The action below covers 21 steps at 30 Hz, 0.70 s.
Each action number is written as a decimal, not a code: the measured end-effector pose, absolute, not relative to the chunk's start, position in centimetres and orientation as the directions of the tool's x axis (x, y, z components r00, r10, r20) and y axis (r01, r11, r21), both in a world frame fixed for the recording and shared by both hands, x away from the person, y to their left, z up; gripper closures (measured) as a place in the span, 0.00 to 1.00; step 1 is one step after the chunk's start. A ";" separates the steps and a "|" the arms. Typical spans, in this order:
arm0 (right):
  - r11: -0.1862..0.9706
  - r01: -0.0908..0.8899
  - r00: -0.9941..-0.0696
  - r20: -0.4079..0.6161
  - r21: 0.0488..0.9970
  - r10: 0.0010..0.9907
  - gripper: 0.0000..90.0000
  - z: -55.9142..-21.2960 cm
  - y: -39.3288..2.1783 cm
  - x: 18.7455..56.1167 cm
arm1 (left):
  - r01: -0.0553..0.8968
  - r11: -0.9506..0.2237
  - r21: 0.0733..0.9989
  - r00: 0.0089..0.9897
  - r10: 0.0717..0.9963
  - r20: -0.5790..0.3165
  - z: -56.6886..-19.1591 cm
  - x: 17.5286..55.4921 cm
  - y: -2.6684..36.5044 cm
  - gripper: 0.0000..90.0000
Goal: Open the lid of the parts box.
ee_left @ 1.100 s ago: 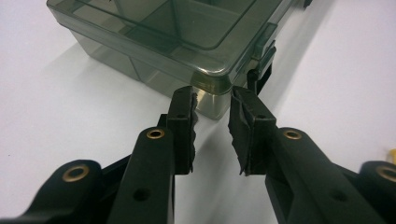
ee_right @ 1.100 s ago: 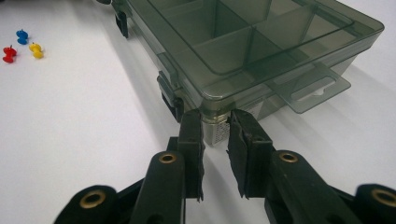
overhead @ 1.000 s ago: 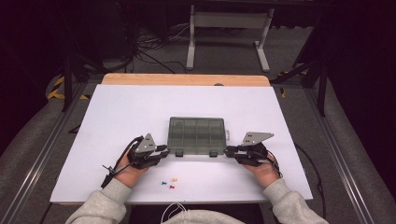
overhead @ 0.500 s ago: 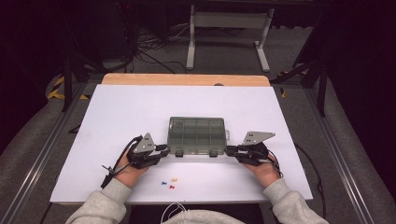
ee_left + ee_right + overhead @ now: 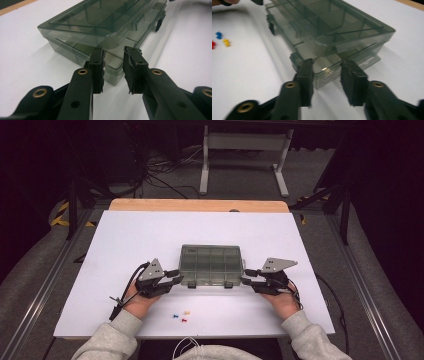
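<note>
A: Where does the smoky compartment box (image 5: pixel 211 265) sit?

B: It lies flat on the white bench (image 5: pixel 130 240), lid down, its 2 latches (image 5: pixel 227 284) on the side facing you. A wooden strip (image 5: pixel 200 205) edges the bench on the side of the box away from you. 3 pushpins (image 5: pixel 181 315), blue, yellow and red, lie on the bench between the box and you, well apart from it.

A: And your left gripper (image 5: pixel 175 277)?

B: It lies level at the box's left near corner. In the left gripper view the left gripper (image 5: pixel 113 71) has its fingers (image 5: pixel 98 68) part open, 1 on each side of that corner (image 5: pixel 113 63). The gap between them is moderate. I cannot tell whether the pads press on the plastic; the corner stands between them and nothing is lifted.

A: And your right gripper (image 5: pixel 248 281)?

B: It mirrors the left at the box's right near corner. In the right gripper view the right gripper (image 5: pixel 325 75) has its fingers (image 5: pixel 306 75) spread to either side of the corner (image 5: pixel 327 72), and they have just been opening. The corner of the box is between them, with a visible gap at each pad, so the grip is released. The picture is slightly blurred.

A: Is the lid shut?

B: The right gripper view shows the lid edge standing slightly proud of the base at that corner; I cannot tell if the latches are fastened.
</note>
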State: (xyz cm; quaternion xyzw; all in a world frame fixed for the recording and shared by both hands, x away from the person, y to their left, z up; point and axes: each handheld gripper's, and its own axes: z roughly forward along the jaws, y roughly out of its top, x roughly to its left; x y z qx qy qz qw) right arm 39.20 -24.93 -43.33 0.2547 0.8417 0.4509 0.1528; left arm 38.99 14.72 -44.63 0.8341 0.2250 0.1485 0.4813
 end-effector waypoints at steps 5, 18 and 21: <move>0.465 0.259 -0.793 -0.089 0.846 0.603 0.55 -42.7 -24.6 39.7 | 0.256 -0.416 0.873 0.841 0.540 0.010 -44.5 39.3 14.6 0.73; 0.431 0.213 -0.785 -0.109 0.877 0.610 0.55 -40.9 -24.0 40.7 | 0.442 -0.326 0.836 0.736 0.665 -0.130 -44.6 41.4 14.0 0.55; 0.428 0.214 -0.787 -0.105 0.878 0.608 0.55 -40.8 -24.0 40.9 | 0.508 -0.308 0.804 0.706 0.684 -0.185 -44.9 42.3 13.9 0.54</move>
